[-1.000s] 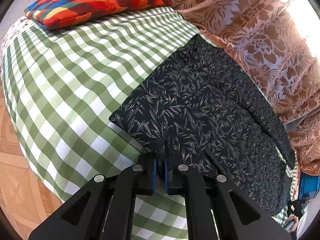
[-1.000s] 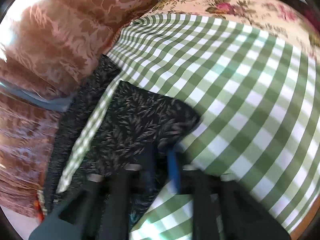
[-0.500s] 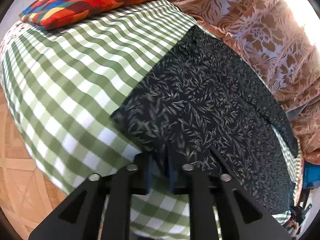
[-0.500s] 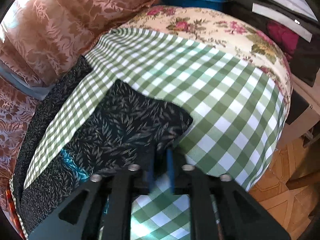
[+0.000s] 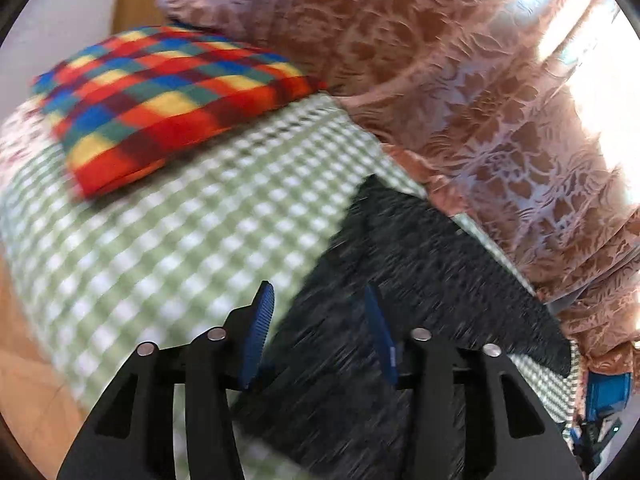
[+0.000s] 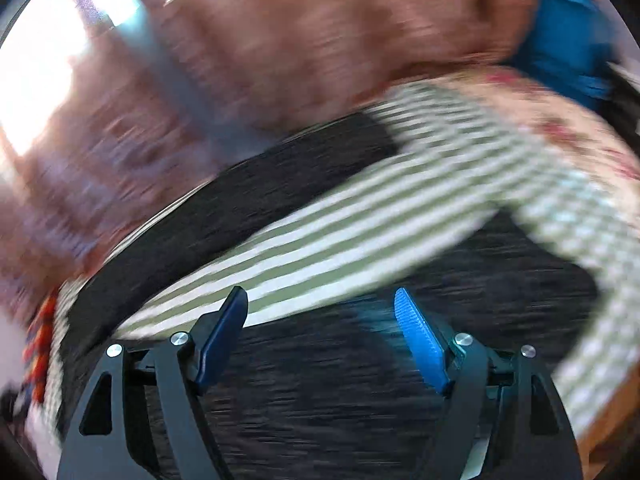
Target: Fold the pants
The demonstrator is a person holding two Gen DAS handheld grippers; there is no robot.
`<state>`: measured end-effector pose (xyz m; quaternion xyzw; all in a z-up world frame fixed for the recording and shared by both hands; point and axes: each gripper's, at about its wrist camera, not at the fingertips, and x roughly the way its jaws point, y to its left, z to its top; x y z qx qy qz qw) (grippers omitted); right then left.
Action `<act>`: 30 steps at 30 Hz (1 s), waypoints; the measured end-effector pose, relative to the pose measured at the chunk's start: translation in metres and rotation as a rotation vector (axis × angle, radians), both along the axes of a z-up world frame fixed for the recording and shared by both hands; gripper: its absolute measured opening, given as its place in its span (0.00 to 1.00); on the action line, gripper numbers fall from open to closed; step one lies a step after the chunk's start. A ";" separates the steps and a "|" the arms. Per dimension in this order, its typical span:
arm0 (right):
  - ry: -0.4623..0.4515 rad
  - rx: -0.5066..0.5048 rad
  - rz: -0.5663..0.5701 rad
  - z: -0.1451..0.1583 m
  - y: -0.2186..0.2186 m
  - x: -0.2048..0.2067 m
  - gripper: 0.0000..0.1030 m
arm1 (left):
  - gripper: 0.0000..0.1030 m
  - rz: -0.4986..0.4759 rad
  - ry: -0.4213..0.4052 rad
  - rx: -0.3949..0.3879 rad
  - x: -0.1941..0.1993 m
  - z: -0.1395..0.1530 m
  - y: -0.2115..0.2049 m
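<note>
The dark leaf-print pants (image 5: 420, 280) lie spread on the green checked bed cover (image 5: 160, 240). My left gripper (image 5: 318, 304) is open, its blue pads apart over the near edge of the pants, holding nothing. In the right wrist view one pant leg (image 6: 248, 200) runs along the far side by the curtain, and the other leg (image 6: 400, 392) lies under my right gripper (image 6: 320, 304), which is open and empty. Both views are motion-blurred.
A multicoloured checked pillow (image 5: 160, 100) lies at the head of the bed. A pink patterned curtain (image 5: 480, 100) hangs along the far side. A blue object (image 6: 564, 44) stands past the foot of the bed. Wooden floor (image 5: 24, 380) shows below the bed edge.
Both grippers were shut on the near edge of the pants; both have opened and let go. Both cameras have swung, blurring the views.
</note>
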<state>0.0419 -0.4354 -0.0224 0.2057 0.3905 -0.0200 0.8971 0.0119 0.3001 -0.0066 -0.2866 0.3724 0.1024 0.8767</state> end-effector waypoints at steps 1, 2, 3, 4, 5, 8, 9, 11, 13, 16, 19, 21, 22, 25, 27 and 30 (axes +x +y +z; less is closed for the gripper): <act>0.010 0.022 0.060 -0.004 0.020 0.010 0.74 | 0.54 -0.017 -0.001 -0.010 0.017 -0.003 0.000; 0.018 0.046 0.117 -0.009 0.038 0.018 0.74 | 0.62 -0.034 0.001 -0.019 0.034 -0.006 0.000; 0.023 0.055 0.146 -0.012 0.051 0.022 0.74 | 0.64 -0.048 0.015 -0.022 0.058 -0.009 -0.002; 0.036 0.070 0.195 -0.017 0.070 0.031 0.74 | 0.64 -0.065 0.042 -0.018 0.084 -0.014 -0.005; 0.043 0.081 0.220 -0.022 0.079 0.035 0.74 | 0.64 -0.074 0.060 -0.008 0.101 -0.016 -0.007; 0.075 0.101 0.280 -0.034 0.108 0.048 0.75 | 0.64 -0.097 0.124 0.050 0.151 -0.028 -0.013; 0.081 0.110 0.292 -0.038 0.115 0.050 0.75 | 0.64 -0.108 0.144 0.067 0.168 -0.033 -0.014; 0.097 0.128 0.308 -0.045 0.124 0.058 0.75 | 0.64 -0.116 0.171 0.090 0.188 -0.040 -0.013; 0.112 0.130 0.315 -0.051 0.128 0.066 0.75 | 0.64 -0.127 0.186 0.089 0.209 -0.048 -0.011; 0.144 0.141 0.317 -0.058 0.132 0.073 0.75 | 0.64 -0.131 0.219 0.096 0.235 -0.059 -0.011; 0.153 0.141 0.314 -0.061 0.130 0.074 0.76 | 0.46 -0.146 0.272 0.112 0.255 -0.073 -0.017; 0.157 0.141 0.315 -0.061 0.129 0.076 0.76 | 0.14 -0.194 0.257 0.137 0.259 -0.071 -0.027; 0.159 0.134 0.317 -0.062 0.129 0.077 0.76 | 0.12 -0.206 0.227 0.163 0.255 -0.065 -0.033; 0.157 0.124 0.319 -0.060 0.129 0.079 0.76 | 0.09 -0.245 0.087 0.213 0.229 -0.031 -0.052; 0.140 0.135 0.327 -0.056 0.128 0.081 0.76 | 0.08 -0.289 -0.020 0.247 0.199 -0.003 -0.066; 0.127 0.156 0.353 -0.050 0.132 0.086 0.76 | 0.08 -0.362 -0.174 0.304 0.147 0.036 -0.089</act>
